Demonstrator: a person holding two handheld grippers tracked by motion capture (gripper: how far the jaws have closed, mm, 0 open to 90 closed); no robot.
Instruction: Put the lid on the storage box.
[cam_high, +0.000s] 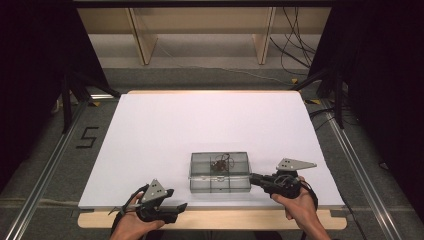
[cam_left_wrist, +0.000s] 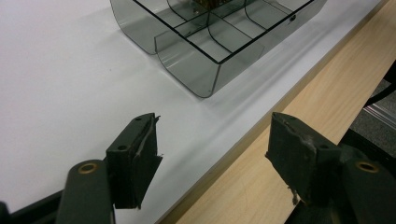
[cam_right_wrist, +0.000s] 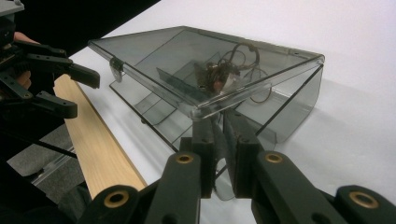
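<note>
1. High view: box sits near-centre on the white desk. Right claw is at the box's right edge. Left claw hangs over the near desk edge, left of the box, apart from it.
2. Left gripper view: jaws wide, nothing between them. Box corner lies ahead; far part cut off by the frame top.
3. Right gripper view: jaws narrow, pinched on the box's side wall under the half-raised lid. A tangle of wire lies inside.
4. Risk: a one-sided pinch on slick plastic could slip, tipping the box or dropping the lid.
5. Unclear: what the tangle is; smoky plastic blurs it.
</note>
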